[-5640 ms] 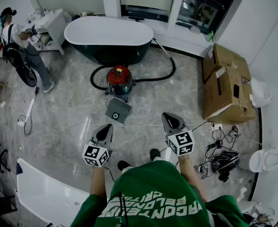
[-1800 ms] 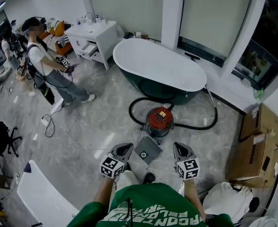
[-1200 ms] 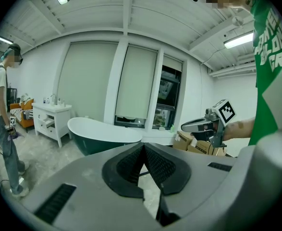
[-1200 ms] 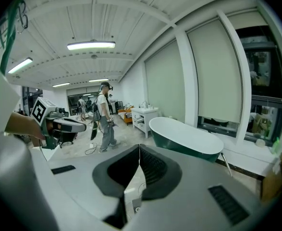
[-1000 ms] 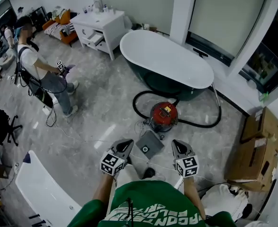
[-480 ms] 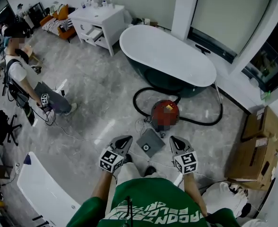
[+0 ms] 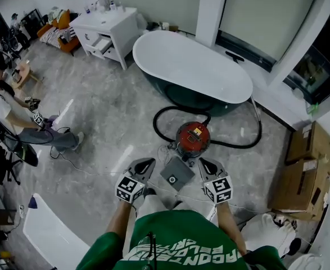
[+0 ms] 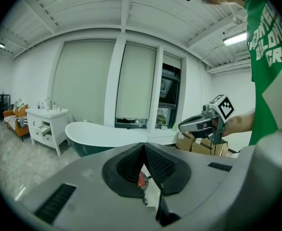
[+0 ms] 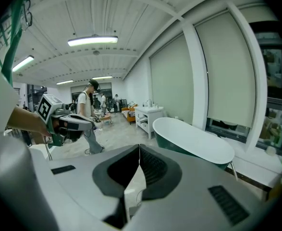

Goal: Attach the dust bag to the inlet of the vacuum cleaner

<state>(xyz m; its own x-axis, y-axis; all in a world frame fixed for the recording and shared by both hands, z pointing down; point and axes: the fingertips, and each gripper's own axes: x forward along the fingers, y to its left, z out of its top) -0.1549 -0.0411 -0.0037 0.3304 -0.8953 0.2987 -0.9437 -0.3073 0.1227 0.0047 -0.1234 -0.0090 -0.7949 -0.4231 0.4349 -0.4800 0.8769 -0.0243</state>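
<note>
The left tongs [image 8: 144,150] are fully closed: the two ribbed black pads [image 8: 160,165] meet at the tips and hold nothing. The right tongs [image 9: 139,150] are likewise closed, tips touching, with nothing gripped; only floor shows through the narrow slot below the contact line. Each unit carries a white marker cube [image 7: 129,188] with black squares. Both are held side by side in front of the operator, who wears a green printed shirt [image 7: 181,246]. In the head view, the flat grey square dust bag [image 7: 177,174], with a round hole in its face, lies on the pale marble floor [image 7: 108,122]. It appears between the two sets of tips and is turned corner-on to the operator. Neither set of tongs touches it. Just beyond the dust bag stands the red round-bodied vacuum cleaner [image 7: 193,136]; the dust bag lies flat on the floor just beside it. A black flexible hose [image 7: 155,122] loops across the floor on both sides of the vacuum cleaner. Behind the vacuum cleaner stands an oval freestanding bathtub [image 7: 193,66], white inside and dark green outside, set before tall windows. A white vanity cabinet [image 7: 104,27] with open drawers stands to the left of the bathtub. Brown cardboard boxes [image 7: 308,162] sit at the right wall. A second person [image 7: 10,120] in a white top is at the far left, well apart from the vacuum cleaner.
</note>
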